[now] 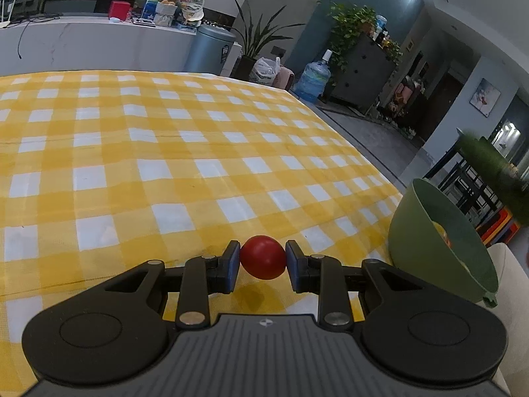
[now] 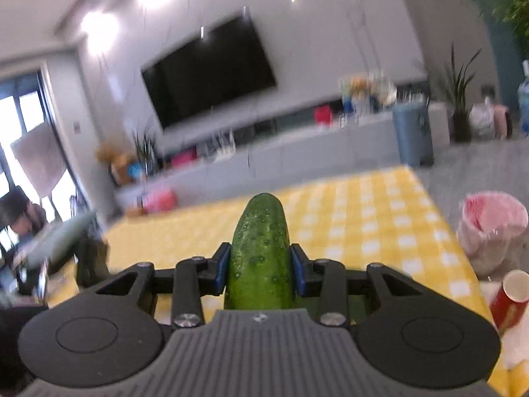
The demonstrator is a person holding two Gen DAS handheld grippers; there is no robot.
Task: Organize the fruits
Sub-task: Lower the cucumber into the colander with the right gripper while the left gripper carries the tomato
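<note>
My left gripper (image 1: pixel 263 261) is shut on a round red fruit (image 1: pixel 263 257) and holds it just above the yellow checked tablecloth (image 1: pixel 165 152). A green bowl (image 1: pixel 426 218) with yellowish fruit inside stands to its right at the table edge. A blurred dark green shape (image 1: pixel 492 172), probably the cucumber, hangs above the bowl. My right gripper (image 2: pixel 259 269) is shut on a bumpy green cucumber (image 2: pixel 261 248) that points forward, held above the tablecloth (image 2: pixel 363 225). The right wrist view is motion-blurred.
A red paper cup (image 2: pixel 509 297) and a pink-lined bin (image 2: pixel 492 231) sit right of the table. A blurred green object (image 2: pixel 66 235) is at the left. Beyond the table are a grey bin (image 1: pixel 211 49), a water jug (image 1: pixel 312 81) and plants.
</note>
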